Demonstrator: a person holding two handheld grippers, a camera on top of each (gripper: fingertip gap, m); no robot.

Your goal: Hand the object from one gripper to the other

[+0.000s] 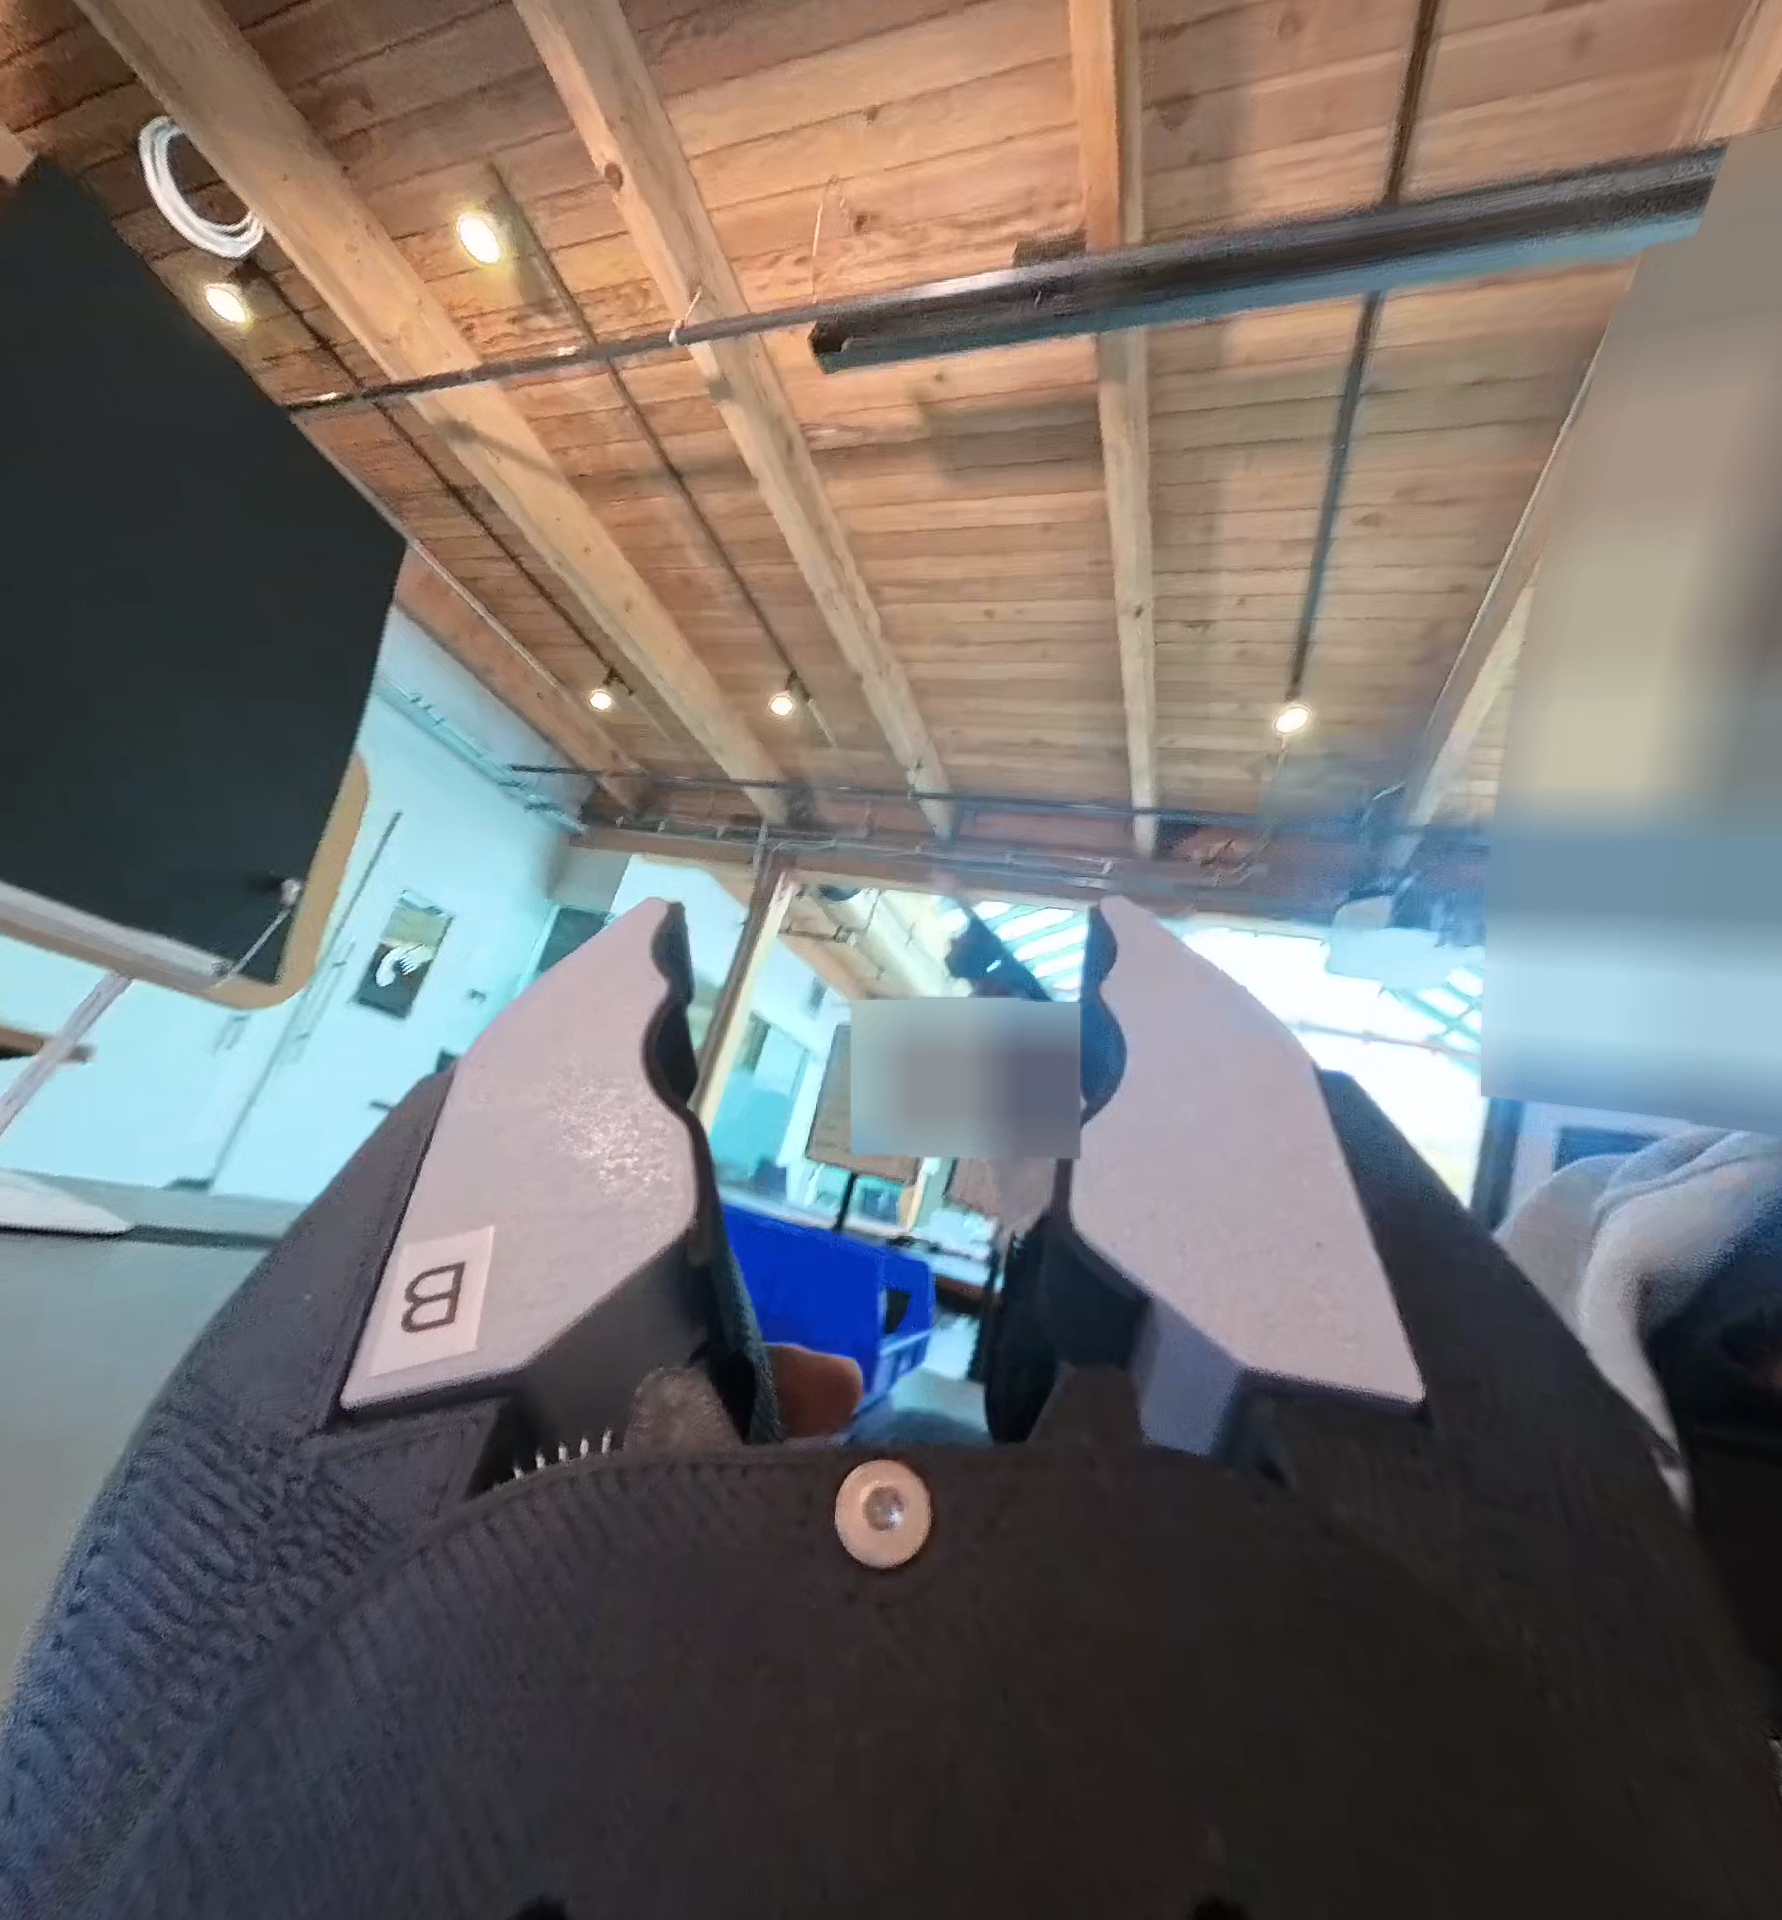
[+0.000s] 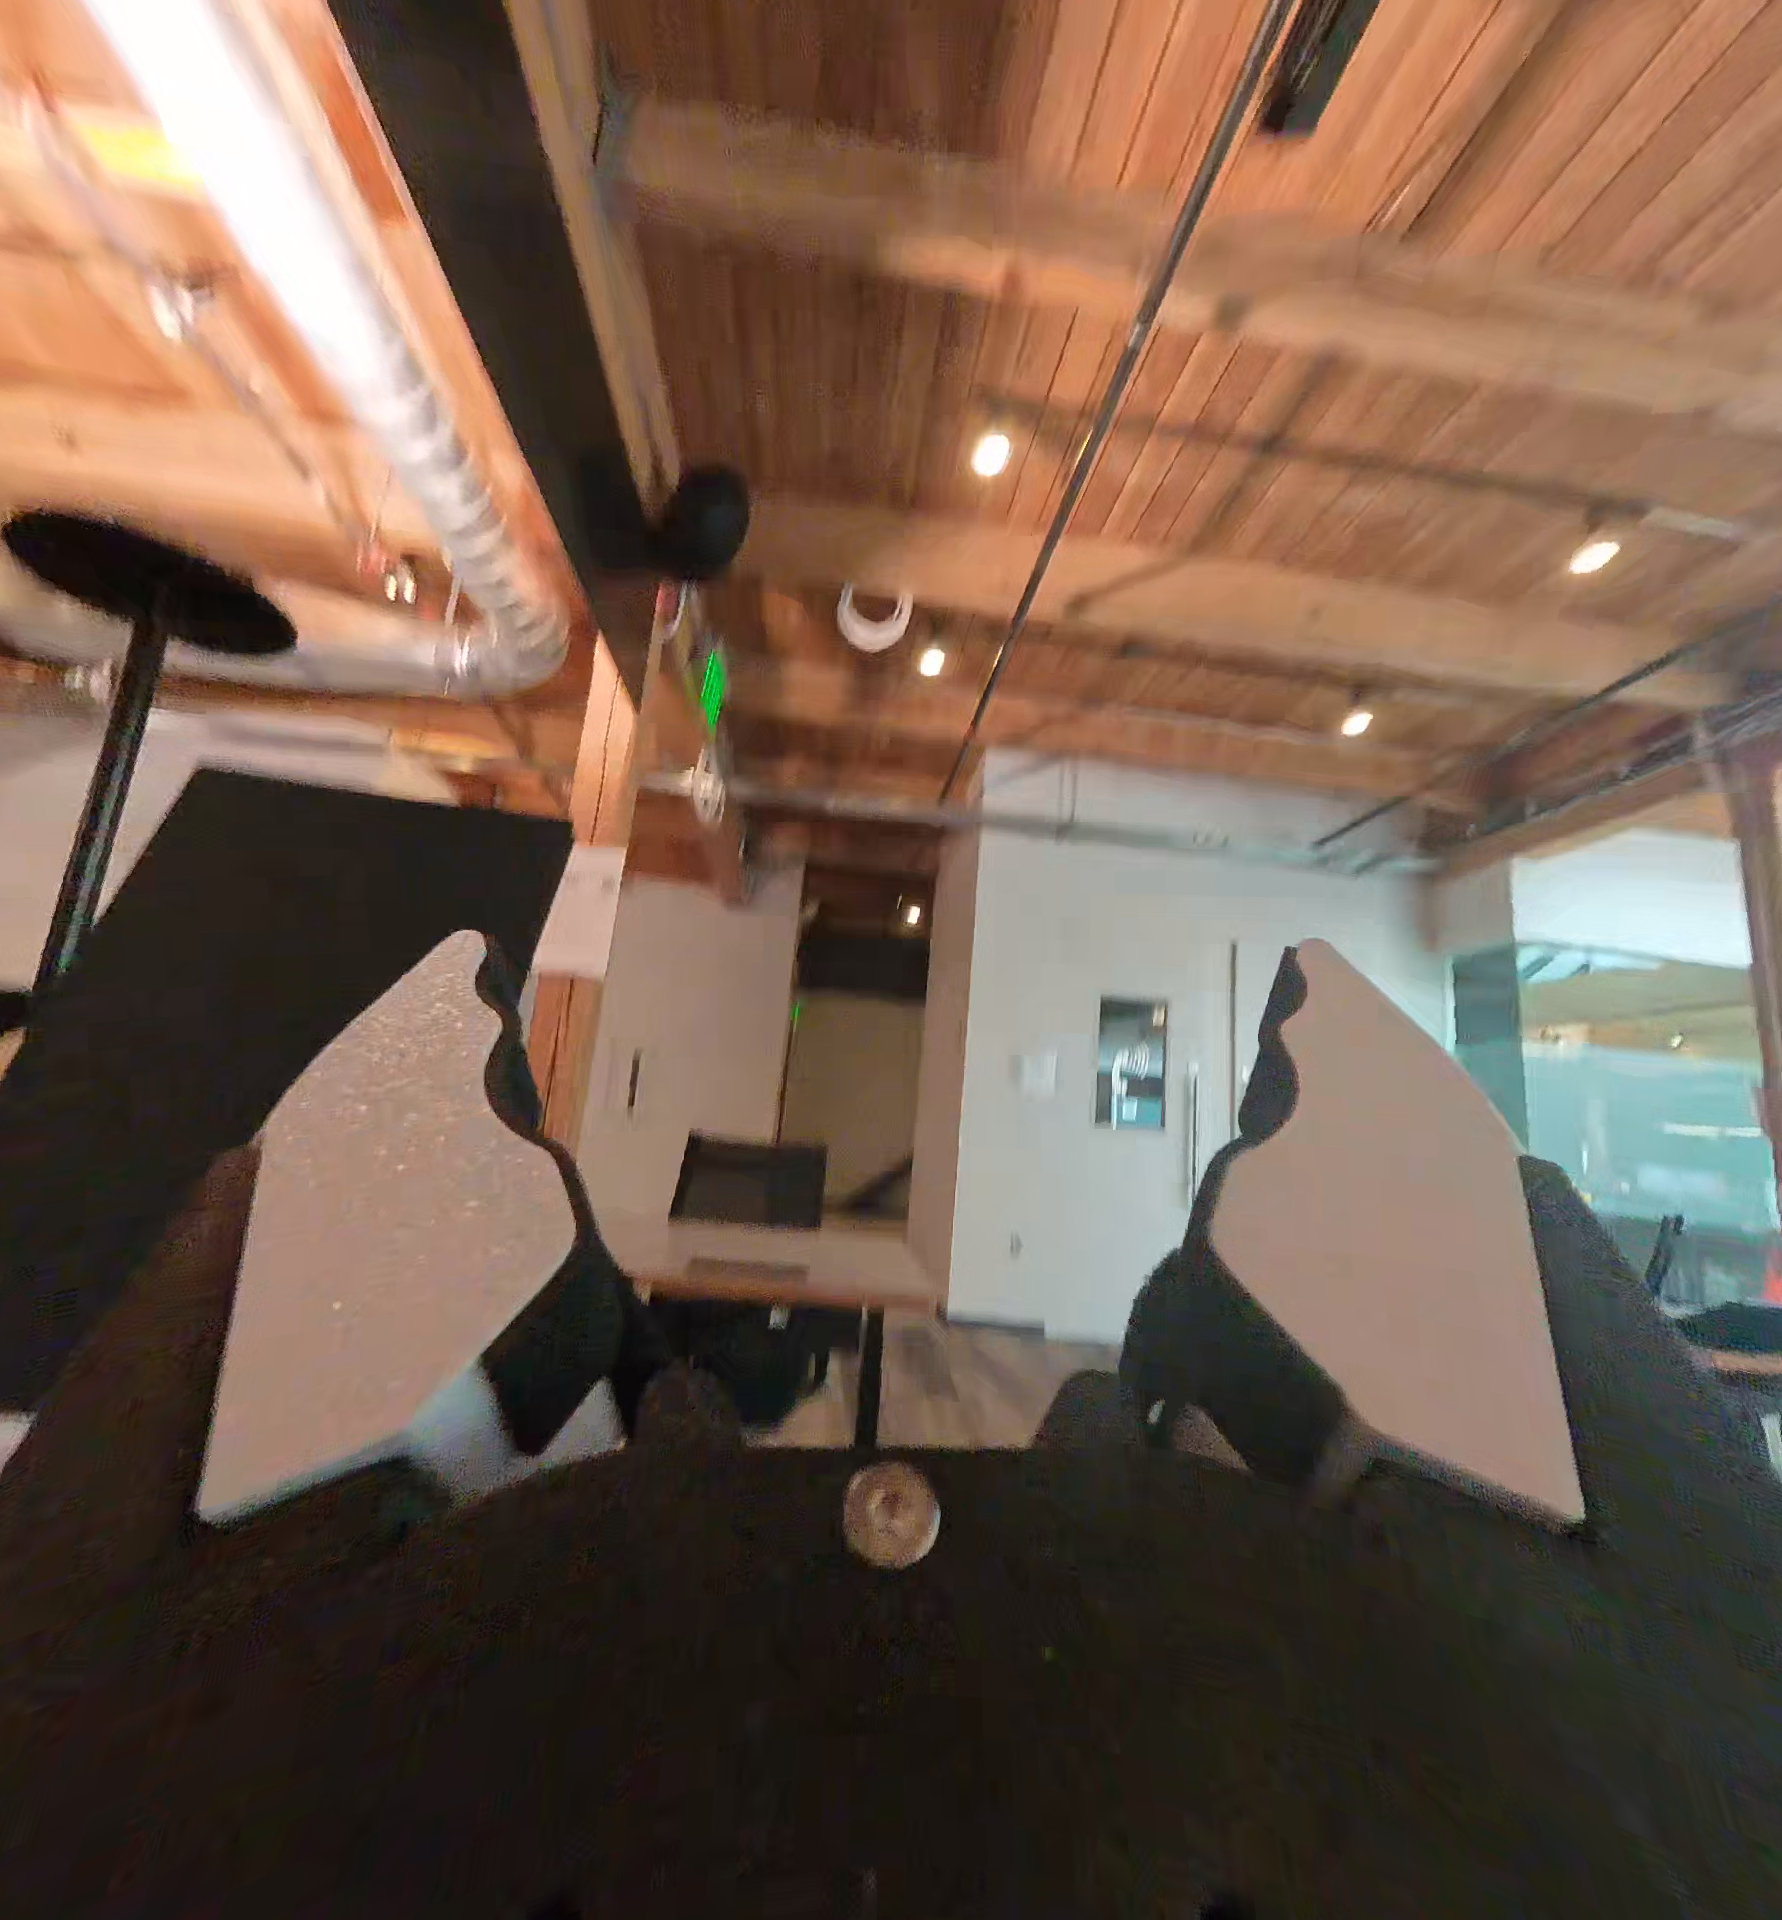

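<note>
Fingers of the left gripper (image 1: pixel 887 925) stand parted with a moderate gap, tilted up toward a ceiling of wooden boards and joists (image 1: pixel 866 468); nothing sits between them; the left finger (image 1: pixel 565 1143) is grey with a wavy black inner edge and carries a small white sticker (image 1: pixel 430 1299) near its base; far beyond the gap a blue bin (image 1: pixel 825 1288) shows low in the scene, and a dark panel (image 1: pixel 128 582) fills the upper left; a grey sleeve (image 1: pixel 1656 1226) appears at the right edge. The right gripper (image 2: pixel 887 951) also points upward, its fingers spread wide and holding nothing; the view is blurred; a silver duct (image 2: pixel 430 540) runs along the ceiling on the left, a black beam (image 2: pixel 513 312) crosses beside it, and small round lights (image 2: pixel 991 454) dot the boards; far ahead between the fingers stands a counter (image 2: pixel 783 1273) with a dark monitor (image 2: pixel 752 1179) on it, white walls behind. The object to be handed over is not visible in either view, so I cannot tell where it is.
</note>
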